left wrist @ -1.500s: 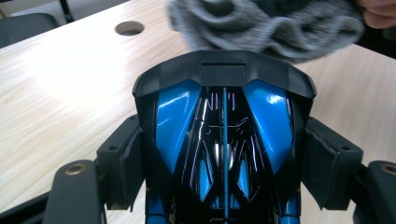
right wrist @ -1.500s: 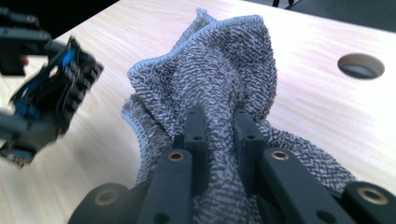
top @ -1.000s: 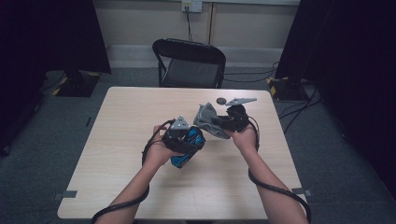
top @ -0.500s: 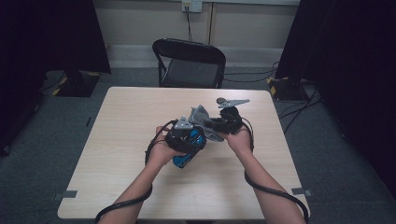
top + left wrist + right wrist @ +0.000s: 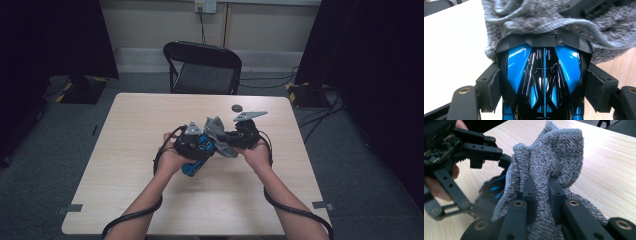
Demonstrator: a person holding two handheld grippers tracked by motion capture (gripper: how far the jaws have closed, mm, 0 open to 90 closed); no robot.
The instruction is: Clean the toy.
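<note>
Left hand-held gripper [image 5: 544, 82]: jaws set wide, pads clamped on the sides of a blue-and-black toy car [image 5: 544, 75], held above the surface [image 5: 150, 150].
Right hand-held gripper [image 5: 540, 192]: jaws narrow, pinching a grey terry cloth [image 5: 554, 157].
Cloth: bunched, pressed against the car's front end.
Black cap [image 5: 236, 107]: on the surface, beyond the hands.

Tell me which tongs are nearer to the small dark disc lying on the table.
The right. The right tongs, clamping the grey cloth, sit just below the small dark disc. The left tongs, gripping the blue and black toy, are farther down and to the left.
</note>
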